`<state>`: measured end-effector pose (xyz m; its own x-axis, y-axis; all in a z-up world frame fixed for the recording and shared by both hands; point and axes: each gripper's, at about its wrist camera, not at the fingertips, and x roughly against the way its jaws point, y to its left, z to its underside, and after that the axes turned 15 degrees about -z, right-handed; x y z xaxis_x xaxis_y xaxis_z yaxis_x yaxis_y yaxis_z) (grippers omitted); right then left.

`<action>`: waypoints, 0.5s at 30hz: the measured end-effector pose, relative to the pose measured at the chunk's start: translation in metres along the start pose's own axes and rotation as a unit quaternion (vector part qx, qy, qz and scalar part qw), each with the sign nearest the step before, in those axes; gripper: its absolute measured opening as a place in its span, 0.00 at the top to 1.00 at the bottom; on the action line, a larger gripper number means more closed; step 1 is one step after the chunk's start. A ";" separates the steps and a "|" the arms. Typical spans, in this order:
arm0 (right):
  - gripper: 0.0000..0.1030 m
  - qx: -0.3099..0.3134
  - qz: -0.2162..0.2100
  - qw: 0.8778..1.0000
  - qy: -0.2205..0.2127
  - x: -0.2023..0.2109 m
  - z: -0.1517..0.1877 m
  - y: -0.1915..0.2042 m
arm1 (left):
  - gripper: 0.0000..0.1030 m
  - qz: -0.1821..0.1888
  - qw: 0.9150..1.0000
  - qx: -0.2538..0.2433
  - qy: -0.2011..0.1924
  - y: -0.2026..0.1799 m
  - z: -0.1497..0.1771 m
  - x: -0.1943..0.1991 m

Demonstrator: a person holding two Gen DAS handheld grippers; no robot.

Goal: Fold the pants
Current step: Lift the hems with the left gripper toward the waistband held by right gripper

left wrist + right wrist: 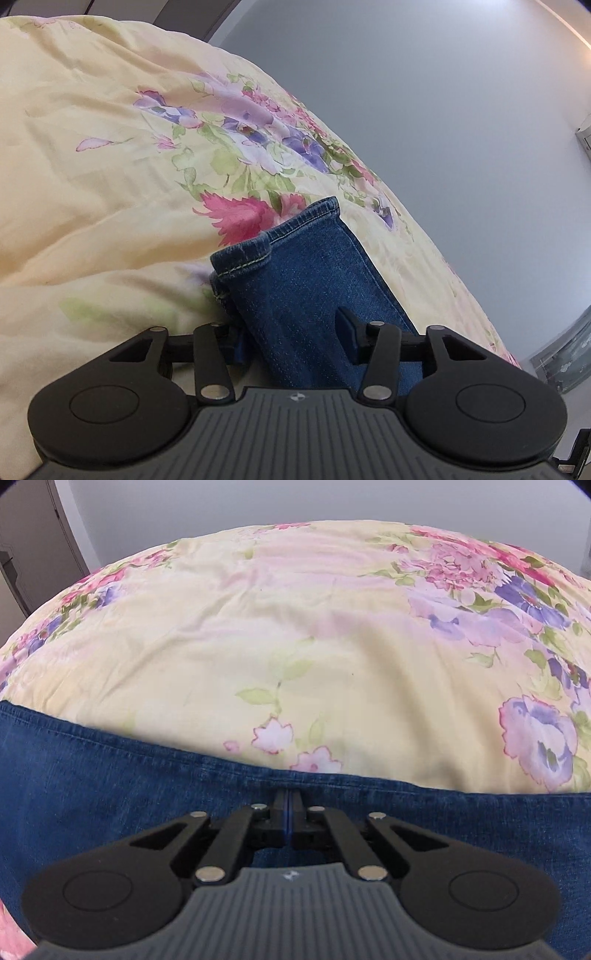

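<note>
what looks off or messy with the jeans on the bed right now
In the left wrist view the jeans' leg ends don't line up: one hem sits shorter and curls over beside the longer one. The open left claw straddles them.

Left gripper (291,332), lower frame: black linkage arms, silver round pivot pins, two black discs with raised circular caps, grey ribbed centre plate bearing a small round black-and-white mark. Finger pads (349,328) blue-faced. Right gripper (288,808), lower frame: same build; blue pad edges between black fingers.
</note>
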<state>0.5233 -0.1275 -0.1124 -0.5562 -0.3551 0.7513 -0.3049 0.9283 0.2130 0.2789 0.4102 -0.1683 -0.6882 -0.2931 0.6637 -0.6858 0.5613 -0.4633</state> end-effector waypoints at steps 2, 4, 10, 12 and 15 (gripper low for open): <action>1.00 -0.001 0.003 1.000 0.000 0.001 0.001 0.002 | 0.80 -0.009 1.000 0.009 -0.003 0.001 -0.002 0.001; 1.00 -0.002 0.003 1.000 0.006 0.006 0.005 0.005 | 0.89 -0.007 1.000 0.017 0.000 0.003 -0.005 0.004; 1.00 -0.023 -0.022 0.999 0.032 0.043 0.043 0.018 | 0.95 -0.009 0.999 -0.027 -0.031 -0.029 -0.012 0.035; 1.00 -0.037 -0.032 0.998 0.039 0.060 0.064 0.021 | 0.95 -0.010 0.998 -0.047 -0.041 -0.046 -0.016 0.047; 1.00 -0.056 -0.050 0.996 0.042 0.084 0.098 0.025 | 0.95 -0.008 0.995 -0.083 -0.061 -0.073 -0.017 0.067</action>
<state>0.3928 -0.1448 -0.1054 -0.4596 -0.4394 0.7718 -0.2644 0.8973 0.3534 0.2871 0.3624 -0.0806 -0.7075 -0.3891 0.5900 -0.6556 0.6730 -0.3424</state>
